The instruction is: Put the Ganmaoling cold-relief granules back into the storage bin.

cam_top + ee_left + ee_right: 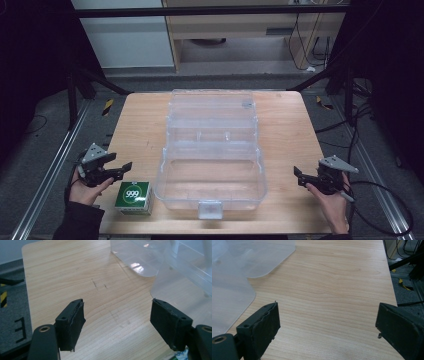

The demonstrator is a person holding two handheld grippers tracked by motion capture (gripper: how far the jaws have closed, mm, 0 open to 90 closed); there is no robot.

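A clear plastic organiser box [212, 186] lies open in the middle of the wooden table [142, 125], its lid [212, 107] folded back toward the far side. A small green and white carton marked 999 [134, 197] stands near the front edge, left of the box. My left gripper [123, 170] hovers just above and left of the carton, jaws apart and empty. Bare wood lies between the jaws of the left gripper [117, 308] in its own view, the box [175, 262] to the upper right. My right gripper [299, 177] is open and empty, to the right of the box.
In the right gripper view the right gripper [327, 315] faces bare wood, the box's clear wall [234, 277] at left and the table's right edge [390, 277] close by. Dark floor, metal rails [55, 165] and cables [385, 200] surround the table.
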